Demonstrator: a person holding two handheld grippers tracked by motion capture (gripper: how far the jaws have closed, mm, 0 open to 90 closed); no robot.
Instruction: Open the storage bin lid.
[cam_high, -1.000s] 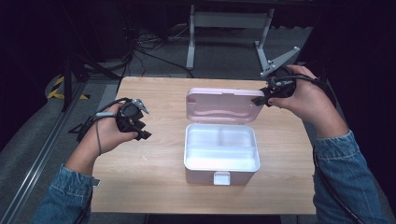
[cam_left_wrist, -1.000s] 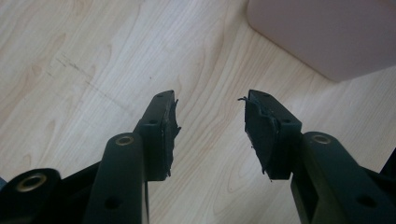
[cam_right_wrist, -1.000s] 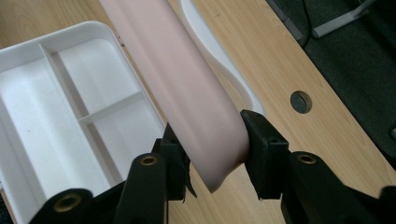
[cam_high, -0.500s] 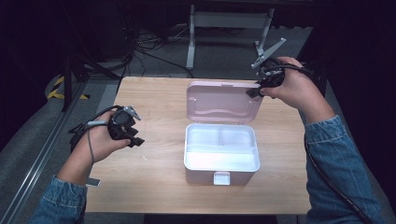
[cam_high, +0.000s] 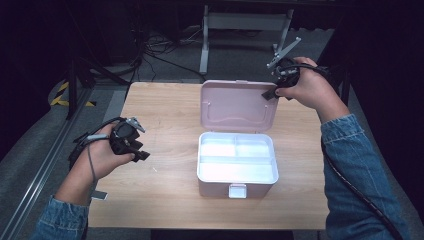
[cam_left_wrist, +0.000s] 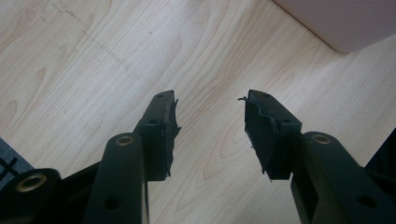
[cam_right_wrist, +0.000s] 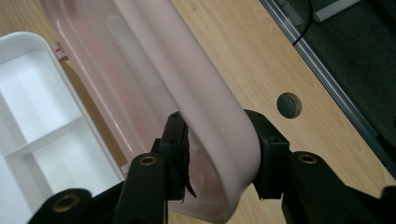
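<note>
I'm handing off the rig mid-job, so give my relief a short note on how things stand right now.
Right gripper: shut on the pink lid at its right corner; the lid stands raised.
Left gripper: open, holds nothing, over bare wooden table left of the box.
White box: at table centre, compartments look empty, latch toward the person.
Done: box opened. Left: probably to swing the lid down shut or let go; I cannot tell which.

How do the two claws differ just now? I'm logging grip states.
The right claw grips the rim of the raised pink lid at its corner; the left claw is open, with nothing between its jaws. The right claw is at the box; the left claw is apart from it, over bare wooden table. Both are black and hand-held.
</note>
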